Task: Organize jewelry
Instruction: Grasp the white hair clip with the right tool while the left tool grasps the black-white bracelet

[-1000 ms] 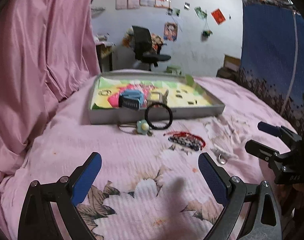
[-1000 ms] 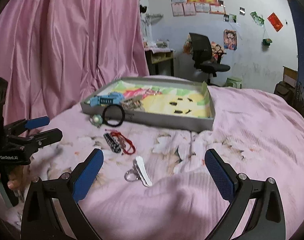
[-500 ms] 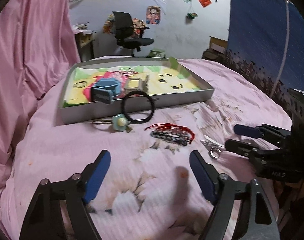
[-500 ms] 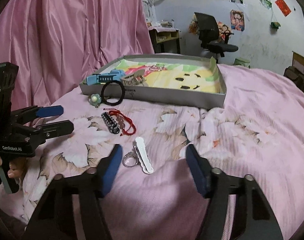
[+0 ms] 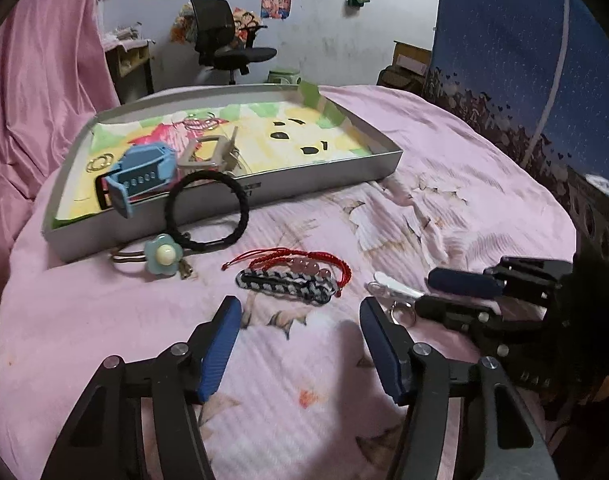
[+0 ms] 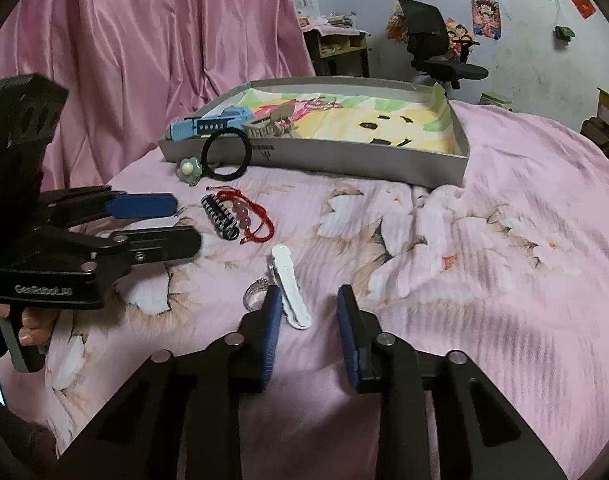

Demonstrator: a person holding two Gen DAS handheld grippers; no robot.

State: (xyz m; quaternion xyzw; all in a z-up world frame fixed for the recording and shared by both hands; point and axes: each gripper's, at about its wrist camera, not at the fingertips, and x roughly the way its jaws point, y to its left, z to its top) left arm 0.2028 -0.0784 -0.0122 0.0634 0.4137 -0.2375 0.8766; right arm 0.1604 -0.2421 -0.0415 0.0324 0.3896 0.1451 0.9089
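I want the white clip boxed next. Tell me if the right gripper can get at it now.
Probably yes. The right gripper has been closing with the white clip's near end between its open jaws; only the ring beside one finger crowds it.

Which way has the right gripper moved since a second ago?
Yes: right gripper forward, down toward the white clip; jaws have just been closing around it.

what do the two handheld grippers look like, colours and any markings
Both are matte black plastic with silver screw heads along the finger linkages and ribbed blue pads on the fingers. The left gripper has a boxy black body with white lettering on its side, visible in the right wrist view, and a grey handle. The right gripper looks the same build; faint white characters mark its body.
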